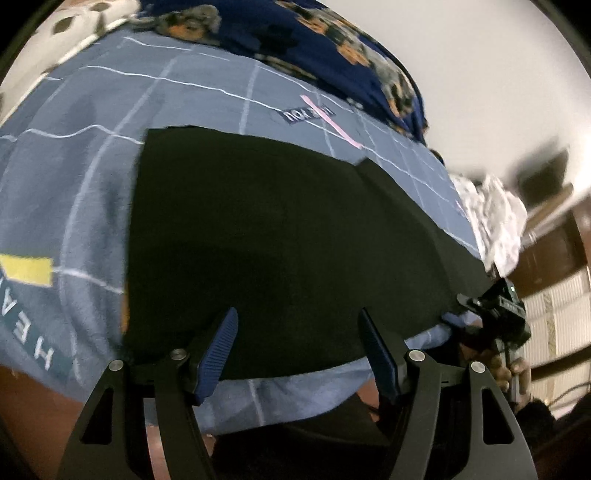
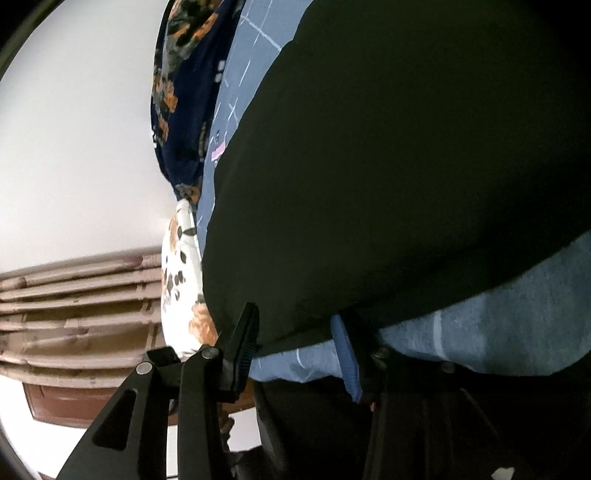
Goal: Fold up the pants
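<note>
Black pants (image 1: 280,236) lie flat on a blue grid-patterned bedspread (image 1: 92,177) on the bed. The left gripper (image 1: 297,350) and right gripper (image 2: 295,347) hover at the near edge, jaws apart, holding nothing.

From my seat, the black pants (image 1: 280,236) cover most of the near half of the bed (image 1: 92,155), right up to its near edge. Beyond them a bare strip of blue cover leaves room to pass. The far edge is blocked by a dark floral blanket (image 1: 332,40); a crumpled white cloth (image 1: 491,218) crowds one end, a spotted pillow (image 1: 74,26) the opposite far corner.
</note>
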The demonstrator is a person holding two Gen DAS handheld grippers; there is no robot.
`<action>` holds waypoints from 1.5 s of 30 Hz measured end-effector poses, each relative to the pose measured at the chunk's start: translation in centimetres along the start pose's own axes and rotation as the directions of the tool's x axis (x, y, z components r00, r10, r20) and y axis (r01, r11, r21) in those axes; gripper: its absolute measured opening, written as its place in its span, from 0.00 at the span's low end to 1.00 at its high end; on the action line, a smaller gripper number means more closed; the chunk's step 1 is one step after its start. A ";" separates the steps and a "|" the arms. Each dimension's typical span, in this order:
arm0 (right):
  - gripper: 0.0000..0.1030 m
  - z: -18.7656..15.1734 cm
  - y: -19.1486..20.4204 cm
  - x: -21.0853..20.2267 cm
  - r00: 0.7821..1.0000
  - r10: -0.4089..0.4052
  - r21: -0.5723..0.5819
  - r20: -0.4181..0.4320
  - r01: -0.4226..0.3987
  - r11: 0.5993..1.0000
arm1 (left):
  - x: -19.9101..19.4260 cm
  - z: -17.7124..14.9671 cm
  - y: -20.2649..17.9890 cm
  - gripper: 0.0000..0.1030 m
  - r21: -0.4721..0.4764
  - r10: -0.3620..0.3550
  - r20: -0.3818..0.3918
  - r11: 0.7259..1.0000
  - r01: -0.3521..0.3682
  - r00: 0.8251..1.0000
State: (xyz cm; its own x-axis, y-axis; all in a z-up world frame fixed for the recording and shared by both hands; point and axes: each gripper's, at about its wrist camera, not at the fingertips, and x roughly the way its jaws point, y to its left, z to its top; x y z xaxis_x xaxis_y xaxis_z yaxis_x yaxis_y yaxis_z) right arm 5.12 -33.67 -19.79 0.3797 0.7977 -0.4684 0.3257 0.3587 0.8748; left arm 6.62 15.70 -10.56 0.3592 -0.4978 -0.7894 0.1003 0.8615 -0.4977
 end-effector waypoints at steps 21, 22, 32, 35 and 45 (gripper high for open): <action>0.04 -0.7 -0.2 1.5 0.998 -0.040 -0.036 -0.055 0.038 0.999 | -3.4 -2.7 6.2 0.66 -0.266 0.022 0.044 0.964 -0.010 0.999; 0.04 -0.7 -0.4 1.3 0.998 -0.032 -0.028 -0.053 0.030 0.999 | -3.3 -2.5 6.0 0.66 -0.260 0.022 0.038 0.966 -0.012 0.999; 0.04 -0.9 -0.4 0.9 0.999 0.007 -0.028 -0.045 -0.008 1.000 | -2.7 -2.2 5.7 0.16 -0.223 0.164 0.031 0.963 -0.153 0.986; 0.04 -1.1 -0.4 1.1 0.998 -0.011 -0.048 -0.060 0.008 0.999 | -3.0 -2.0 5.7 0.16 -0.230 0.198 0.049 0.956 -0.181 0.979; 0.08 -1.2 -1.7 -0.7 0.998 0.035 0.000 -0.046 -0.035 0.999 | -2.6 -1.7 5.7 0.16 -0.225 0.220 0.037 0.952 -0.206 0.975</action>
State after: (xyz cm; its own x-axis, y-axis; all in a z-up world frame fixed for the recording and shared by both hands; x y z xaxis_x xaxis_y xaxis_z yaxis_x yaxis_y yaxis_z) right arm 3.27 -34.20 -20.80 0.3506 0.8314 -0.4311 0.3117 0.3305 0.8908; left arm 4.66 21.74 -12.00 0.4068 -0.2920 -0.8656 -0.1877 0.9006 -0.3921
